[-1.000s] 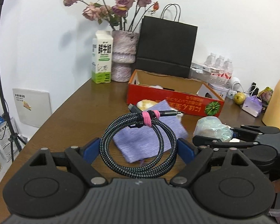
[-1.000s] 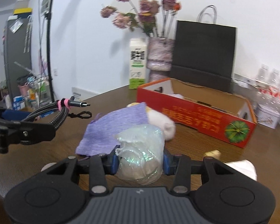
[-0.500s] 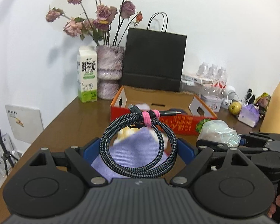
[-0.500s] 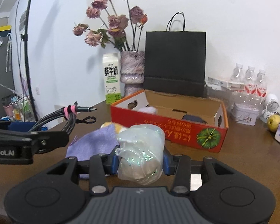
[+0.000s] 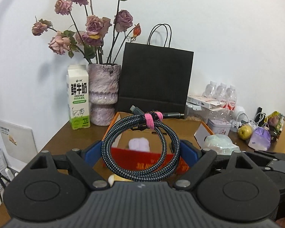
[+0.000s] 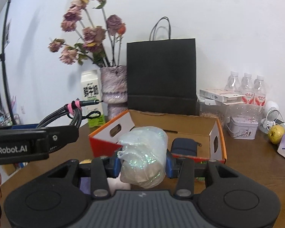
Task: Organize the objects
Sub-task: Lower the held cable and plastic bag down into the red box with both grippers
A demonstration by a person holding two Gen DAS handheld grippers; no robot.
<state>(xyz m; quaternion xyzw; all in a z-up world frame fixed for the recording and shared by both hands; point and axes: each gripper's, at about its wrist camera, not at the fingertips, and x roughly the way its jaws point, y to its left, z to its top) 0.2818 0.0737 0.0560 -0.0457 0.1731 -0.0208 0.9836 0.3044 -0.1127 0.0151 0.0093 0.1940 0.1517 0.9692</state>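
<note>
Carrying toward the open box (image 6: pixel 217 131): left gripper (image 5: pixel 140 150) clamping coiled cable (image 5: pixel 140 148), right gripper (image 6: pixel 142 161) squeezing glittery bag (image 6: pixel 143 157); next needing lowering inside, then releasing

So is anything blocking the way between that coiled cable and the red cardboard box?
Nothing visible does. The left claw holds the coiled cable in the air just short of the open-topped box. Only the low near wall lies between them, and the cable sits above it. Inside, a dark pouch leaves bare floor.
</note>
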